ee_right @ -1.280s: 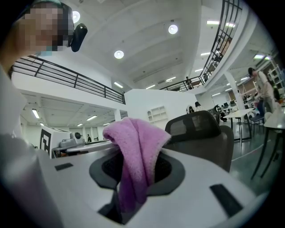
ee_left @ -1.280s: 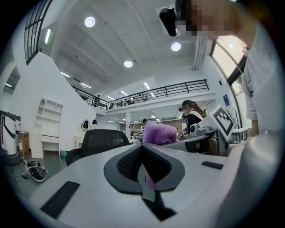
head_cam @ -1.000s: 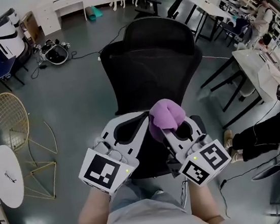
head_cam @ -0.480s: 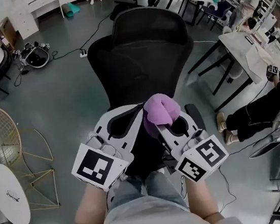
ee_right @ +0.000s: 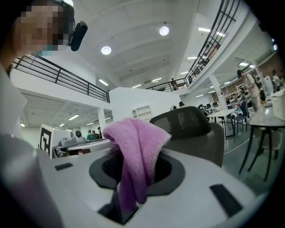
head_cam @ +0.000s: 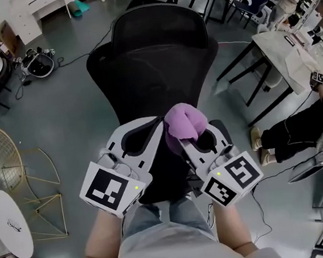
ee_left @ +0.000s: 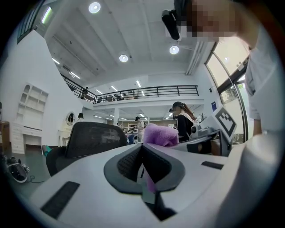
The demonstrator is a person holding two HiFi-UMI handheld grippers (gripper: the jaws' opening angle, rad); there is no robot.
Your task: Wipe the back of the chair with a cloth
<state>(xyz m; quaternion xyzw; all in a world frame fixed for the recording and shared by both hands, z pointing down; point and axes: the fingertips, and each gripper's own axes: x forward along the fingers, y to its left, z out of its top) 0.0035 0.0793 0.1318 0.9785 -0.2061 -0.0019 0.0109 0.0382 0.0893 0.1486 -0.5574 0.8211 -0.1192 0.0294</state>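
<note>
Cloth is up and ready, bunched in a purple fold and clamped by the right gripper, whose jaws are closed on its lower end so the loose top flops forward as a wiping pad. That's a sensible hold: the soft bulk leads and the hard jaws stay behind it. The left gripper rides close alongside with its jaws pressed together. A thin purple streak shows at their seam, and I can't tell if that's a pinched edge or just colour behind. It looks like a steadying partner (or simply parked out of the way). Ahead and below stands the black mesh chair, backrest facing the grippers, and the cloth is apart from it. My read is that this is the approach, with no contact yet. The cloth needs carrying forward onto that mesh before any stroke counts.
</note>
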